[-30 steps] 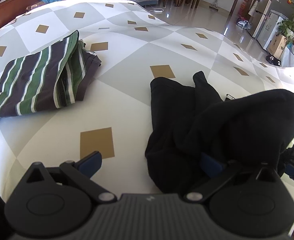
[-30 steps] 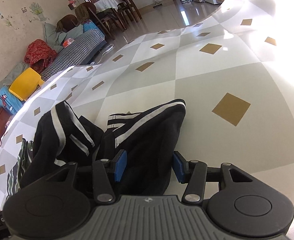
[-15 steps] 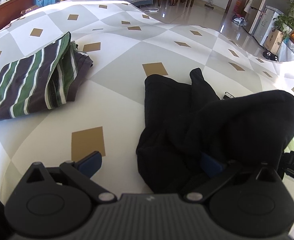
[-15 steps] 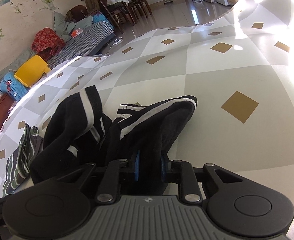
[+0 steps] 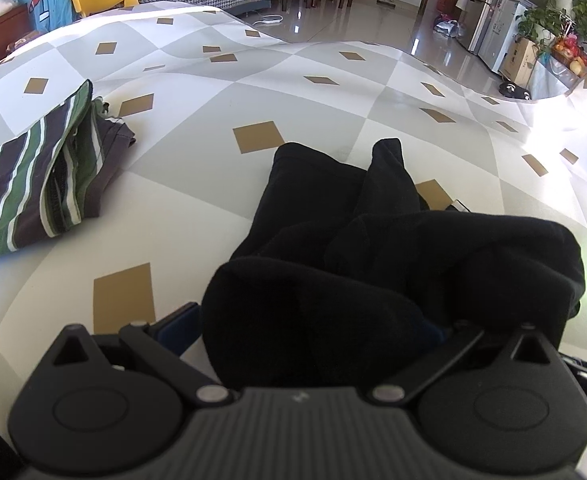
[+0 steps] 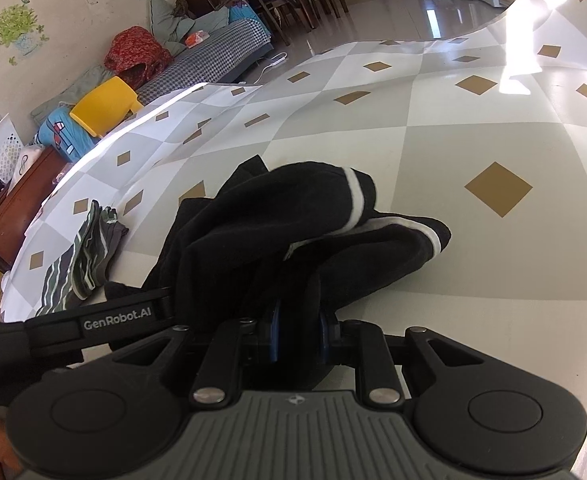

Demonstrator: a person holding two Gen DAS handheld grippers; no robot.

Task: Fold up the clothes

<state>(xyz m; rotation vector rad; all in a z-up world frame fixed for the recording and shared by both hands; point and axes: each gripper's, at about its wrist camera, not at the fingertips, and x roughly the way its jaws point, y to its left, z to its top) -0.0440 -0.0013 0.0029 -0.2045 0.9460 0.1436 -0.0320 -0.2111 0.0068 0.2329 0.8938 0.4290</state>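
Mid-fold on the black track pants — right gripper is clenched on a bunch of the cloth, jaws just closed on it. Left gripper is spread wide, fabric draped between its fingers, not pinched. Next, I'd say, it needs to clamp & lift together; pants lie rumpled, white side stripes showing, on the checked tablecloth near the folded striped shirt.

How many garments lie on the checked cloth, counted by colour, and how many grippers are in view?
Black garment with white stripes: 1
Green striped garment: 1
Grippers: 2, the left gripper and the right gripper
Total: 4 things, 2 garments and 2 grippers
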